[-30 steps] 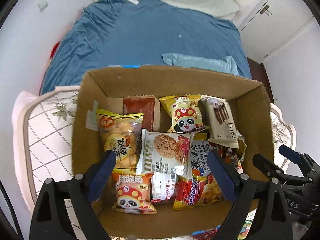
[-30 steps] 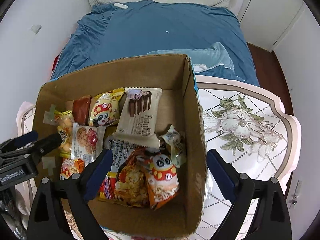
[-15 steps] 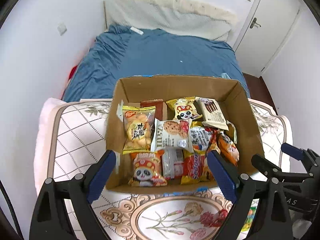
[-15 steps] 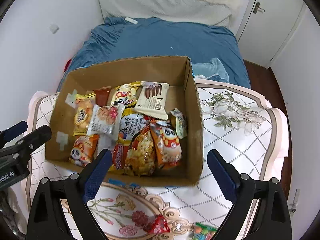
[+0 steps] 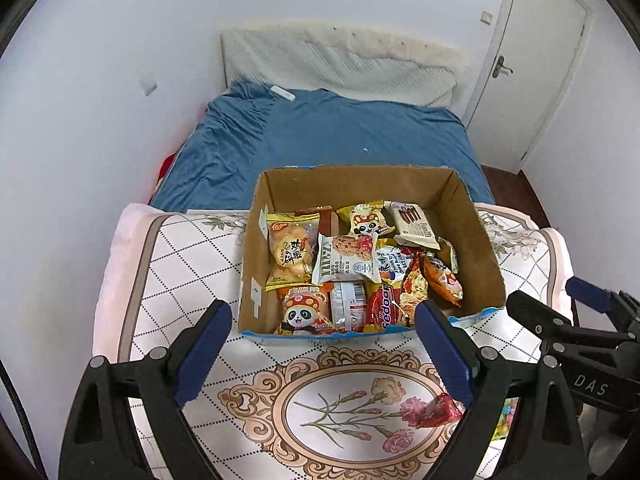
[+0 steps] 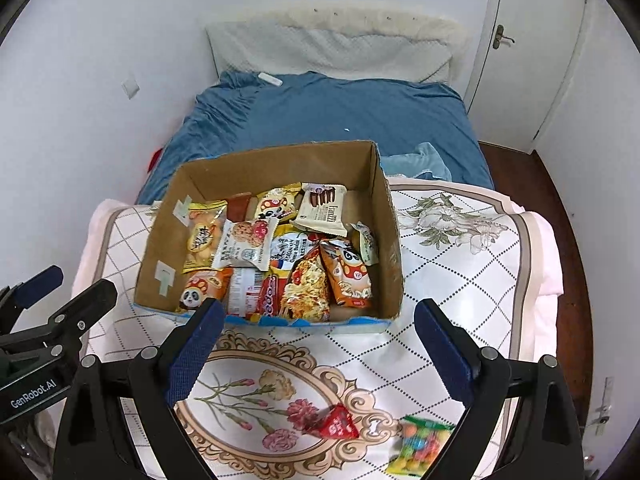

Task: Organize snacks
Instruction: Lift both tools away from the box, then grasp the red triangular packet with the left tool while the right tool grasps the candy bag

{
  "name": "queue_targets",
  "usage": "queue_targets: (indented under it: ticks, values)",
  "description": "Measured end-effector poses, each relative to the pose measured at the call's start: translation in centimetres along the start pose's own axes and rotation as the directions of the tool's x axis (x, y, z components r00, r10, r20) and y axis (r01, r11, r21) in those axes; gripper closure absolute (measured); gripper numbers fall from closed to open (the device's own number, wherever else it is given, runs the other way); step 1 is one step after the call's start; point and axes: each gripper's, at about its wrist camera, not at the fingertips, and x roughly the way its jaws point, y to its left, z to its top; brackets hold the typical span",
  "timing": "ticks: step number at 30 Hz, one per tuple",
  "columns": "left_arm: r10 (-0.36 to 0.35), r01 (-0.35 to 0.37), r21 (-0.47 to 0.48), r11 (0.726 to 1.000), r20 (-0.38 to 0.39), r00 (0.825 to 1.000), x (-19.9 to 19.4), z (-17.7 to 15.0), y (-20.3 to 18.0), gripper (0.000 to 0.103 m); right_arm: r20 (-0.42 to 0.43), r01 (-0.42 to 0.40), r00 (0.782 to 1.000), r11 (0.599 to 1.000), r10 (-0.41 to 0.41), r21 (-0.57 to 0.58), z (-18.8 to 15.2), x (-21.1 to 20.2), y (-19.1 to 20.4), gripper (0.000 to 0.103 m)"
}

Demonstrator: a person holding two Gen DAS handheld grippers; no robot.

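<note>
An open cardboard box [image 5: 478,240] [image 6: 390,240] stands on the table, filled with several snack packets. A red triangular packet [image 6: 334,424] [image 5: 436,410] and a bag of colourful candies [image 6: 420,446] [image 5: 505,420] lie on the cloth in front of the box. My left gripper [image 5: 324,350] is open and empty, held above the table before the box. My right gripper [image 6: 316,346] is open and empty, also before the box, above the two loose packets. Each gripper shows in the other's view, the right one [image 5: 560,312] and the left one [image 6: 60,284].
The table carries a floral cloth [image 5: 168,280] [image 6: 472,280]. Behind it is a bed with a blue sheet [image 5: 328,136] and a white headboard. A white door [image 5: 532,64] is at the back right, with brown floor [image 6: 560,240] along the right.
Both grippers have pulled back and up from over the box. The table front and the two loose packets have come into view. Both stay open.
</note>
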Motion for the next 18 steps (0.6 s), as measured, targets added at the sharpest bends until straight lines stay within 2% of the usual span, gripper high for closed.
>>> queue_targets:
  ticks: [5,12,16,18]
  values:
    - [0.009,-0.009,-0.003,1.0,0.02,1.0,-1.6,-0.9,-0.5,0.009,0.001,-0.03,1.0,0.999,0.03,0.02,-1.6,-1.5,-0.5,0.005]
    - [-0.007,0.007,0.026,1.0,0.005,1.0,-2.2,-2.7,-3.4,0.009,-0.035,-0.066,0.997,0.992,0.07,0.105,-4.8,-2.9,-5.2,0.004]
    - [-0.041,0.046,0.068,0.997,-0.067,0.997,-0.3,-4.5,-6.2,0.009,-0.102,-0.033,0.994,0.987,0.049,0.158,-7.7,-2.0,-9.4,0.004]
    - [-0.062,0.076,0.092,0.993,-0.144,0.988,1.9,-6.0,-8.2,0.009,-0.152,-0.01,0.988,0.979,0.041,0.202,-9.7,-0.8,-11.9,0.004]
